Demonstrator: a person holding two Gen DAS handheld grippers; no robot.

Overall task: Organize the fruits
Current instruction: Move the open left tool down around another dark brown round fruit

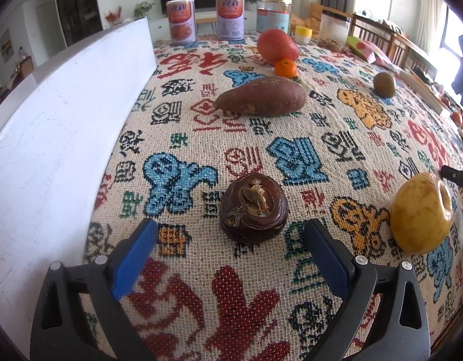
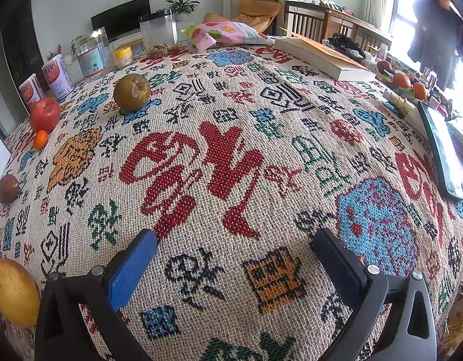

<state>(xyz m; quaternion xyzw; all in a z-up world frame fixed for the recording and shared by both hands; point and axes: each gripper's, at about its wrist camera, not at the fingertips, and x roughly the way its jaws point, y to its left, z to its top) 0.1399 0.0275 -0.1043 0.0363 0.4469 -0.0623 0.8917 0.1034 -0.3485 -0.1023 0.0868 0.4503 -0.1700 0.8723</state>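
A dark brown round fruit (image 1: pixel 254 209) with a dried stalk sits on the patterned tablecloth (image 1: pixel 201 285), just ahead of my left gripper (image 1: pixel 231 224). That gripper is open, its blue pads standing apart from the fruit on both sides. Right of it lies a yellow fruit (image 1: pixel 421 213). Farther back are a sweet potato (image 1: pixel 261 99), a tangerine (image 1: pixel 285 67), a red apple (image 1: pixel 276 46) and a brown-green fruit (image 1: pixel 384 84). My right gripper (image 2: pixel 235 234) is open over bare cloth, holding nothing. Its view shows the yellow fruit (image 2: pixel 13 291) at far left and the brown-green fruit (image 2: pixel 131 91) farther back.
A white panel (image 1: pixel 66 120) stands along the table's left side. Cans (image 1: pixel 180 21) and jars (image 1: pixel 273 13) line the far edge. A book (image 2: pixel 321 57), a snack bag (image 2: pixel 228 33) and a dark flat device (image 2: pixel 442 150) lie toward the right. A person (image 2: pixel 436 30) stands by the window.
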